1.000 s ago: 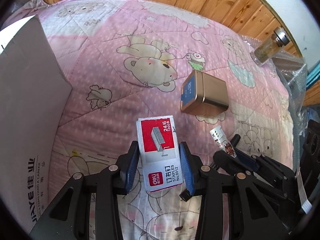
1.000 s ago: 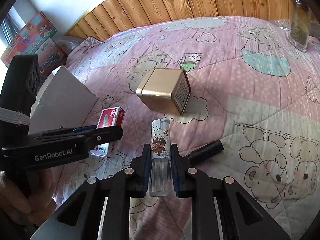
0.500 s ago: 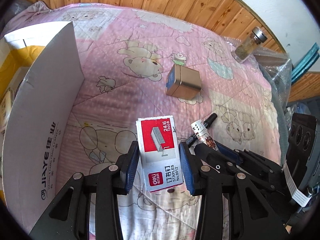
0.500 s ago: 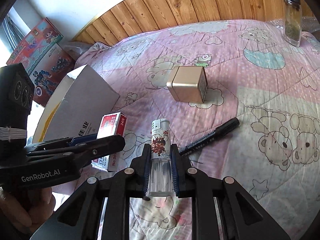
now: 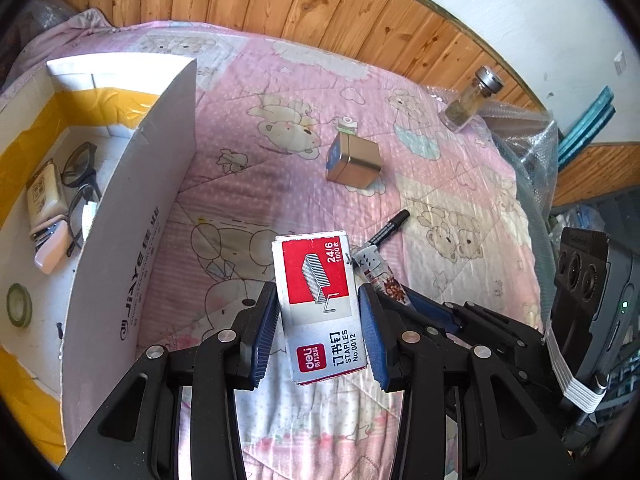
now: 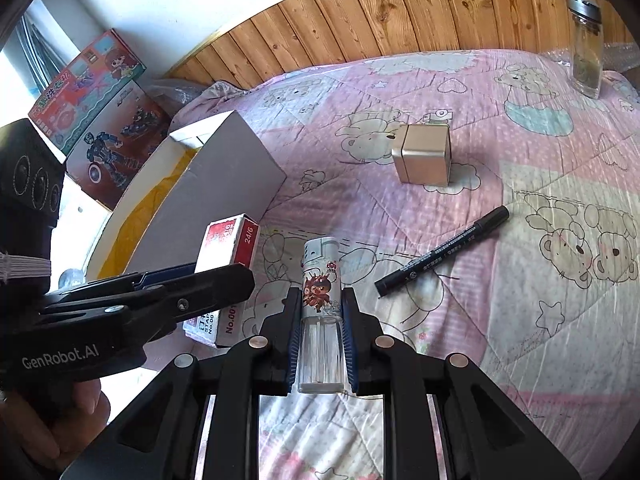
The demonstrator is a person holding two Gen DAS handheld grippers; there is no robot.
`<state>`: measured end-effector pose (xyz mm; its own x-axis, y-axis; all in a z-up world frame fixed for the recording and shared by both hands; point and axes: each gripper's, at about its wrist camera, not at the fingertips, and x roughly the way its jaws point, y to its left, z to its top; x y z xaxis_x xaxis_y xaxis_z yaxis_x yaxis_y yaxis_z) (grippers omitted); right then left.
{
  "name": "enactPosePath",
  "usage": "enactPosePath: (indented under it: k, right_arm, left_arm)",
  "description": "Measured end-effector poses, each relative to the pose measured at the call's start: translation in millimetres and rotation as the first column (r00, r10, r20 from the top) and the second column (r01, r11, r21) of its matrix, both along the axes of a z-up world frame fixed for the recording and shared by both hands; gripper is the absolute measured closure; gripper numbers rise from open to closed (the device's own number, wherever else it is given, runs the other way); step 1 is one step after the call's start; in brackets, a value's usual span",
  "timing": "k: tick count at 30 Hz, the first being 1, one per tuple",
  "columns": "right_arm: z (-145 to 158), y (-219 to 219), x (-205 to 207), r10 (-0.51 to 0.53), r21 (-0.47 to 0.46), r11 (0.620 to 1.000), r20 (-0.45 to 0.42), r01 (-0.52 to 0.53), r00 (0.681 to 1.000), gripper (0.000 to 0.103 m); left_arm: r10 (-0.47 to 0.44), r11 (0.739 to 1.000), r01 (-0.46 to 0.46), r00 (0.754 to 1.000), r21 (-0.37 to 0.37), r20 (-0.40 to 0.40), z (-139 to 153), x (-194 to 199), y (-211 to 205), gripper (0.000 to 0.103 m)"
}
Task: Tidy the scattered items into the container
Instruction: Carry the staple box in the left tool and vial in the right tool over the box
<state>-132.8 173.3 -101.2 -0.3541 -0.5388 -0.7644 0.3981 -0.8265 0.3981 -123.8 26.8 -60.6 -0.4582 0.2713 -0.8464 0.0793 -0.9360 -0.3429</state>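
While two grippers each hold one item, seemingly three remain: tin point(image 5: 354, 159), marker point(image 6: 444, 251), jar point(image 6: 586, 46).

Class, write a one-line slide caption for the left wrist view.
Left gripper holds a staples box above the pink quilt, beside the cardboard box.

wall point(image 5: 500, 12): white | wood panelling point(image 6: 400, 12) (knotty) | quilt point(image 6: 540, 160): pink

Staples box point(image 5: 318, 304): red and grey-white, w/ grey staple picture. Lighter point(image 6: 321, 312): white top, red cartoon figure, clear base. Marker point(image 6: 442, 251): black. Tin point(image 5: 354, 159): gold, w/ blue side. Bed quilt point(image 5: 256, 168): pink, dotted, w/ bear pattern. Container point(image 5: 132, 208): white cardboard, yellow tape inside. Jaws have blue pads point(image 5: 266, 332) on black frames.
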Motion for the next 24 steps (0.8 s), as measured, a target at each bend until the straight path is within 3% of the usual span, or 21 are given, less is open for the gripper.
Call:
enactPosePath:
  k: [12, 24]
  right_arm:
    - [21.6, -21.5, 35.4, 0.011, 0.001, 1.000, -0.031, -0.011, 0.999, 0.083]
    - [41.9, -41.9, 66.6, 0.029, 0.008, 1.000, -0.068, -0.029, 0.997, 0.083]
  left_arm:
    - [0.014, 0.999, -0.012, 0.998, 0.037, -0.056, 27.4, 37.3, -25.9, 0.061]
    - [0.010, 1.000, -0.007, 0.991, 0.023, -0.130, 51.6, 73.4, -41.9, 0.061]
